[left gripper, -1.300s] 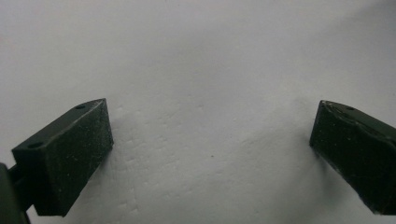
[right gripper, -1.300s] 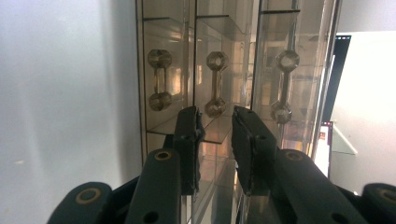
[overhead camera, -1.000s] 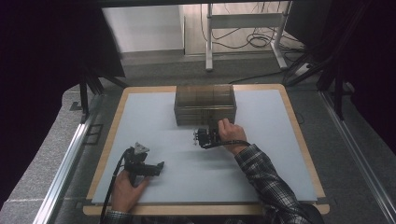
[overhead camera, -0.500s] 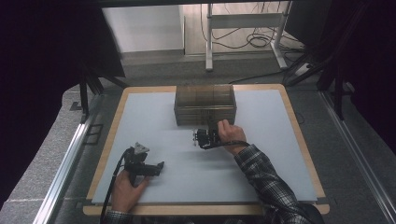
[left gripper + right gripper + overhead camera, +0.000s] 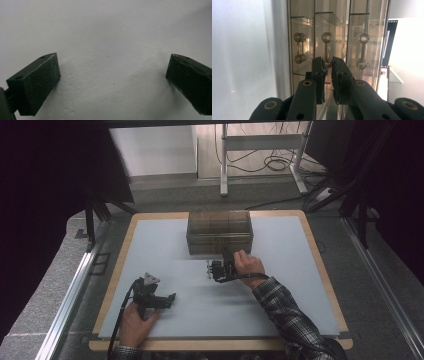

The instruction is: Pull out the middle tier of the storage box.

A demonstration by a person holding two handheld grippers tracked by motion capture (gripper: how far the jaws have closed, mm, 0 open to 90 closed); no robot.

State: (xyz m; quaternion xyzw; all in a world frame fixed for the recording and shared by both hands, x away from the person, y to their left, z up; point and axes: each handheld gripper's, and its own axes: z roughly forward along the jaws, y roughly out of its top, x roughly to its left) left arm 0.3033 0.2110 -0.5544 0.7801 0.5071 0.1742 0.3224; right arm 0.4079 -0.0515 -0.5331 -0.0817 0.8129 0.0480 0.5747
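A clear brown-tinted drawer box (image 5: 219, 231) stands at the far middle of the white table top (image 5: 280, 285). In the right gripper view its front carries three dumbbell-shaped handles; the middle handle (image 5: 327, 47) runs down between the jaw tips. My right gripper (image 5: 329, 65) is shut on that handle, and in the high view my right gripper (image 5: 225, 258) sits against the box's front. My left gripper (image 5: 170, 298) rests near the front left of the table. In its own view the left gripper (image 5: 112, 75) is open wide over bare white surface.
A wooden border (image 5: 117, 270) frames the table top. Metal rails (image 5: 70, 295) run along both sides. Beyond the far edge stand a desk frame (image 5: 260, 150) and loose cables on the floor. Two more handles (image 5: 299, 47) (image 5: 363, 51) flank the gripped one.
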